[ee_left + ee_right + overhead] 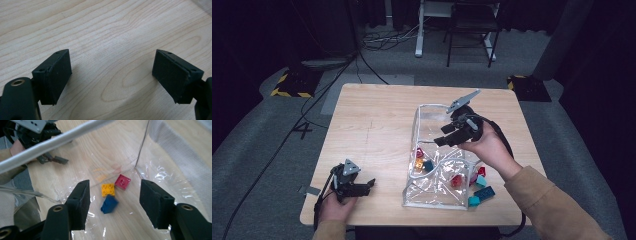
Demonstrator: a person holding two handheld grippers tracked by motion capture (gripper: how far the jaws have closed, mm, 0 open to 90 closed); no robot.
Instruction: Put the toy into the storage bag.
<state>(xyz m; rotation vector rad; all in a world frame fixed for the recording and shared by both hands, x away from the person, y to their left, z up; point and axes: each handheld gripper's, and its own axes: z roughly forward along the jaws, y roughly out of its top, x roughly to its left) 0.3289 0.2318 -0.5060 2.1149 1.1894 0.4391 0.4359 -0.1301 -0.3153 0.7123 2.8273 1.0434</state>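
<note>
Hovering above the clear plastic bag (437, 150), the right tool (451, 134) hangs over the bag's open top in the high view, its jaws spread wide with nothing between them. Down the right gripper view you look straight into the bag: a yellow brick (108, 189), a red brick (122, 181) and a blue brick (109, 204) sit close together on the bag's floor, framed in the gap between the two black jaws and well below them, touching neither. The yellow and red ones lie flat, studs up, corners nearly meeting; the blue one is tipped on an edge just beside the yellow. The bag's grey rim (50, 143) cuts across the top left of that view. From above, more bricks show at the bag's near end, red ones (456, 180) inside the plastic and teal ones (484, 192) at its right corner, though whether those teal pieces are inside or just outside is hard to tell. The right hand (489, 145) grips its tool from the right side, forearm in a tan sleeve (547, 205) angling in from the bottom right corner, wrist raised off the bench (372, 120). Over at the near left corner, the left tool (362, 187) sits low at the bench, well apart from the bag, the left hand (334, 205) behind it. Its own view shows the jaws open wide over bare wood grain, nothing held.
</note>
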